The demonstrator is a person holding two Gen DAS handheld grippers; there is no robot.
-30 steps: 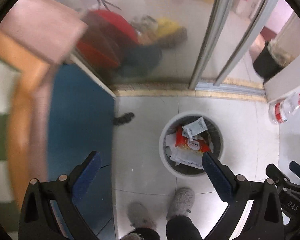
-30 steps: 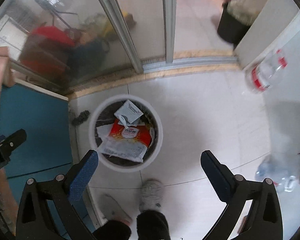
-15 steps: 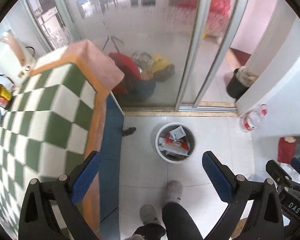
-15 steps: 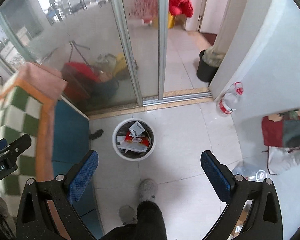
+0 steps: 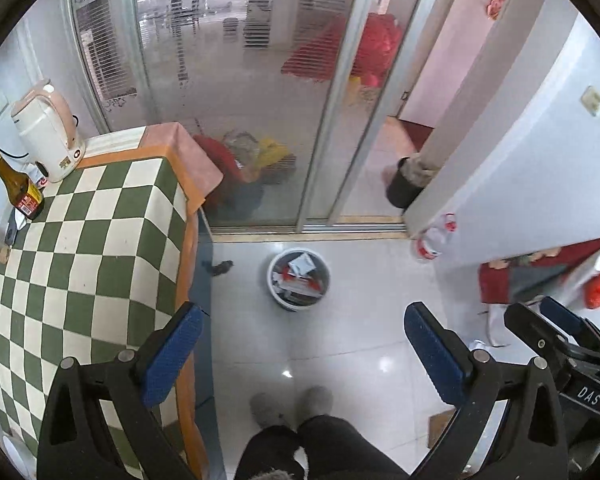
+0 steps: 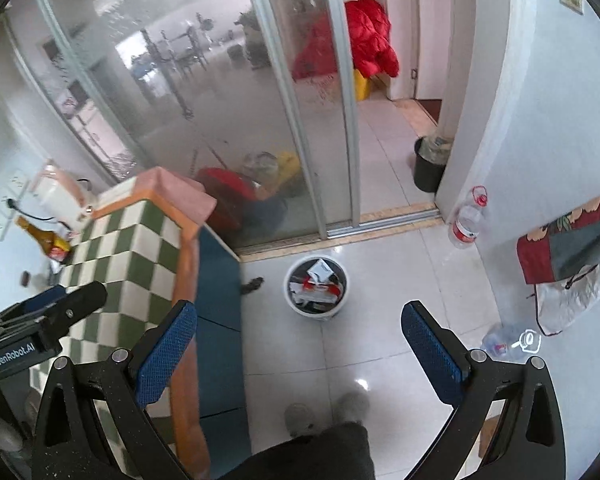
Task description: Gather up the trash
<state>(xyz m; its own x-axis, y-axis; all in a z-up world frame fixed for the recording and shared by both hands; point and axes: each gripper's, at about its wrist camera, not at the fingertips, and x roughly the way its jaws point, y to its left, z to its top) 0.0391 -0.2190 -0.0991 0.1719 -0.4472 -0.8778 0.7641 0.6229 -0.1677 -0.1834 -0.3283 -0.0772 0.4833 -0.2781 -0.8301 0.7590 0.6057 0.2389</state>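
The left gripper [image 5: 300,344] is spread wide and empty, its left finger over the checked table [image 5: 84,264]. Ahead, between both grippers' fingers, the white trash bin [image 5: 298,278] stands on the floor, paper-filled. The right gripper [image 6: 298,344] gapes empty too.

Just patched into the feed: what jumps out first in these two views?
The white trash bin, stuffed with wrappers, stands on the glossy tile floor in front of the sliding glass door. To its left, the green-and-white checkered tablecloth carries a pink kettle and a brown bottle. The left gripper and right gripper are both open and empty.
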